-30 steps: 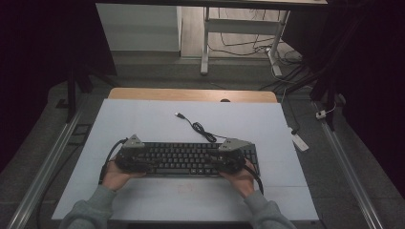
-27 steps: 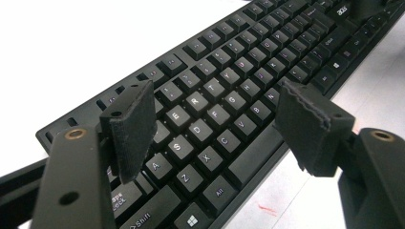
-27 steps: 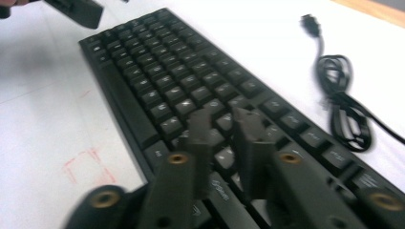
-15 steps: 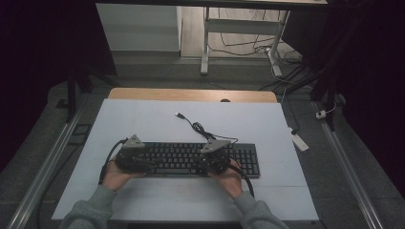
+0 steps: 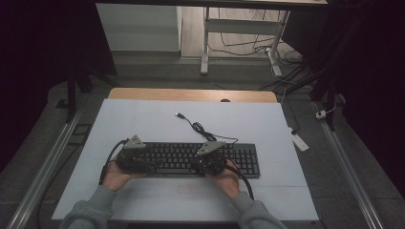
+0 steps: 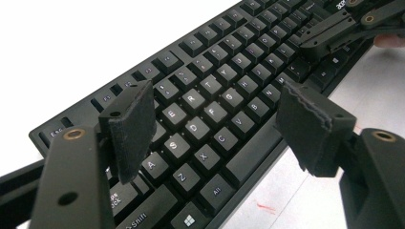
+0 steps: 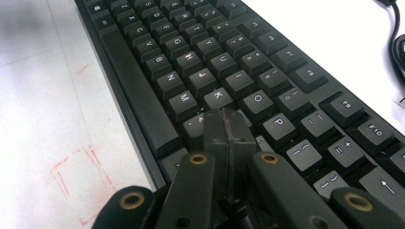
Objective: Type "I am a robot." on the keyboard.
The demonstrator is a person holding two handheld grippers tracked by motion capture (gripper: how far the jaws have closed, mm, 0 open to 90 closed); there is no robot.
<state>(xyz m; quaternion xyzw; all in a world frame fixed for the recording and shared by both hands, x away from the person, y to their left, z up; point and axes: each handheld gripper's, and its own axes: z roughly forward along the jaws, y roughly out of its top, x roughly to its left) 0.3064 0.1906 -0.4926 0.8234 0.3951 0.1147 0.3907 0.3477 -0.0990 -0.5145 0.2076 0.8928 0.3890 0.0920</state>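
Black keyboard lies under both grippers' jaws.

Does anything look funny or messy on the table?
A little. The keyboard's cable lies loose and tangled behind the keyboard, its plug resting unplugged on the white table. Faint red scribbles mark the table beside the keyboard. Nothing looks spilled or broken.

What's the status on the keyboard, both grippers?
Left gripper open, hovering over the keyboard left-hand letter keys. Right gripper shut, empty, tips down by the K and L keys. Keyboard flat on the table; its cable trails behind, clear.
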